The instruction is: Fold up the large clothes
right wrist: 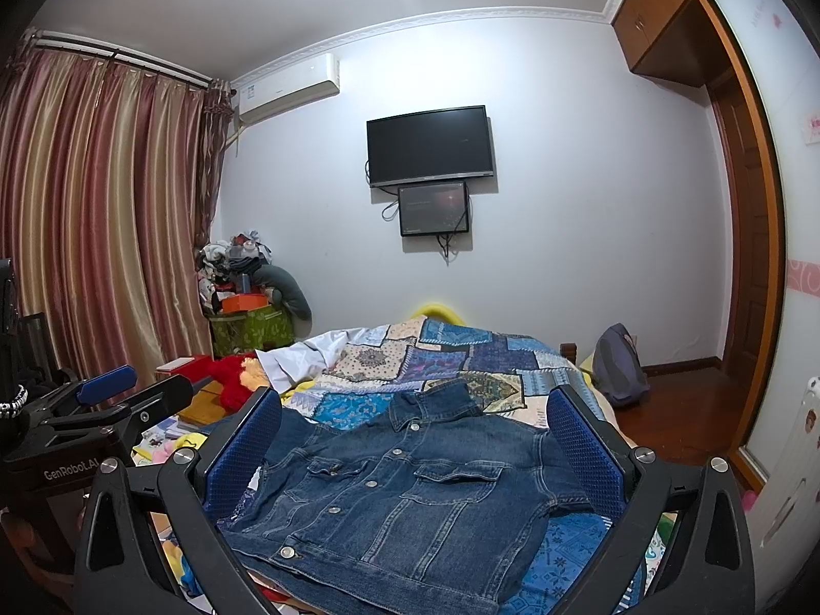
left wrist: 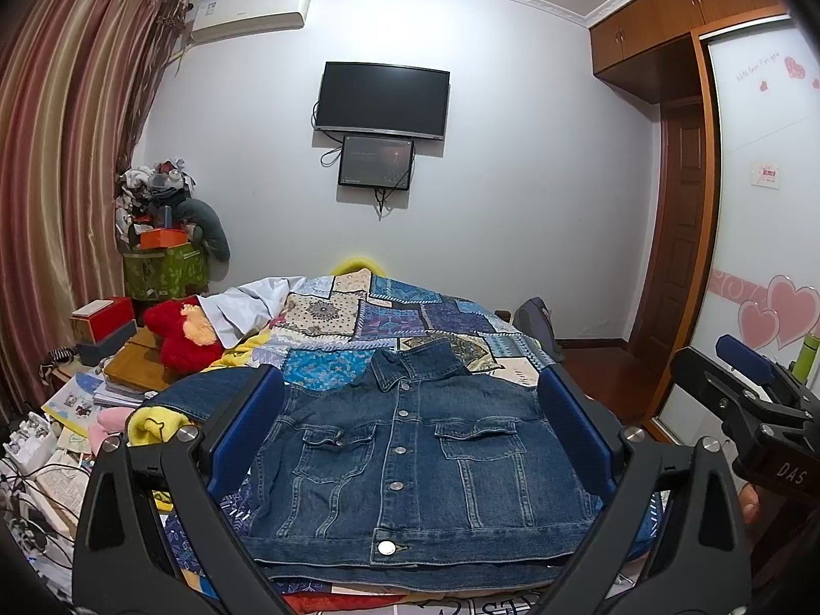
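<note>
A dark blue denim jacket (left wrist: 410,461) lies front up, buttoned, on the bed's patchwork quilt (left wrist: 389,318), collar away from me and hem nearest. One sleeve (left wrist: 205,394) spreads out to the left. My left gripper (left wrist: 410,410) is open and empty, held above the jacket's near half. My right gripper (right wrist: 415,430) is open and empty too, above the jacket (right wrist: 400,502) from slightly to the right. The right gripper also shows at the right edge of the left wrist view (left wrist: 753,384), and the left gripper at the left edge of the right wrist view (right wrist: 102,400).
A red plush toy (left wrist: 179,338) and white cloth (left wrist: 241,307) lie at the bed's left. A cluttered table with books and boxes (left wrist: 97,369) stands left of the bed. A grey backpack (right wrist: 617,364) sits on the floor at right, near the wardrobe (left wrist: 758,236).
</note>
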`<state>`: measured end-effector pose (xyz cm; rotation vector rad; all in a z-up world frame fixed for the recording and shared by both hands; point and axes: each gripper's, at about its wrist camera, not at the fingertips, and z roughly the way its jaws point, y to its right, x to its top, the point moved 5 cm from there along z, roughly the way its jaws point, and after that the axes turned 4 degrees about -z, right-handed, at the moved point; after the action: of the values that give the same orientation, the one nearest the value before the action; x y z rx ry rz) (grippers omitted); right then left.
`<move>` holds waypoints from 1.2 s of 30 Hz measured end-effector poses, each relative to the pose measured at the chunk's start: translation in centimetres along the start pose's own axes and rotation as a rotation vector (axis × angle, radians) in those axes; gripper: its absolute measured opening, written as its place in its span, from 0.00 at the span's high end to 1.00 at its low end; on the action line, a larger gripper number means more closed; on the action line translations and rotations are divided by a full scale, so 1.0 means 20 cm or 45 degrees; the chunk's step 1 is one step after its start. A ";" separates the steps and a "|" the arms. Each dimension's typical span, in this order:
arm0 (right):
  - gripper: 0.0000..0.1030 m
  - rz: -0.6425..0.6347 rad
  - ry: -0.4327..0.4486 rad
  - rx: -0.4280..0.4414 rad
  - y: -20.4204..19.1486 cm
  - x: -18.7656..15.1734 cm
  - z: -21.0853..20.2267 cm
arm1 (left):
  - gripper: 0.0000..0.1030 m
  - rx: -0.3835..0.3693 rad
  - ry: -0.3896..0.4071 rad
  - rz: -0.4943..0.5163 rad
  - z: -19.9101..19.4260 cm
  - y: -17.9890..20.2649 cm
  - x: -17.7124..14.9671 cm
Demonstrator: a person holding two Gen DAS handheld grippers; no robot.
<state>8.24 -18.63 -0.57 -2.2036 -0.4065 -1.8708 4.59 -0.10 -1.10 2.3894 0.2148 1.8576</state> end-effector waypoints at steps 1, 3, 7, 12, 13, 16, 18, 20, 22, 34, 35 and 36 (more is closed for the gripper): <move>0.00 -0.001 0.000 0.000 0.00 0.00 0.00 | 0.03 0.001 0.000 0.000 0.00 0.00 0.00; 0.00 -0.001 0.000 0.000 0.00 0.00 0.00 | 0.03 0.001 0.000 0.000 0.00 0.00 0.00; 0.00 0.000 -0.001 -0.001 0.00 0.00 0.00 | 0.03 0.001 0.000 0.000 0.00 0.00 0.00; 0.00 0.001 -0.005 -0.002 0.01 0.00 0.00 | 0.03 -0.001 -0.004 -0.003 0.00 0.00 -0.01; 0.00 0.002 -0.005 -0.002 0.01 0.00 0.00 | 0.03 -0.001 -0.004 -0.003 0.00 0.00 -0.01; 0.00 0.002 -0.006 -0.004 0.01 -0.01 0.00 | 0.03 -0.001 -0.005 -0.004 0.01 0.00 -0.01; 0.00 0.003 -0.008 -0.004 0.01 -0.01 0.00 | 0.03 -0.001 -0.005 -0.005 0.01 0.00 -0.01; 0.00 0.004 -0.013 -0.006 0.01 -0.02 0.02 | 0.03 0.000 -0.005 -0.005 0.01 0.00 -0.02; 0.00 0.006 -0.021 -0.008 0.01 -0.04 0.04 | 0.03 0.001 -0.007 -0.006 0.02 0.00 -0.02; 0.00 0.015 -0.068 -0.006 0.03 -0.04 0.25 | 0.03 0.074 -0.044 -0.011 0.18 -0.14 0.05; 0.00 0.011 -0.072 -0.009 0.04 -0.03 0.29 | 0.03 0.094 -0.046 -0.012 0.20 -0.16 0.06; 0.00 0.008 -0.075 -0.012 0.05 -0.03 0.33 | 0.03 0.117 -0.049 -0.016 0.23 -0.19 0.08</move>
<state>14.58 -17.29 -2.16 -2.2676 -0.4012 -1.8119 9.18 3.87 -1.42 2.4748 0.3174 1.8328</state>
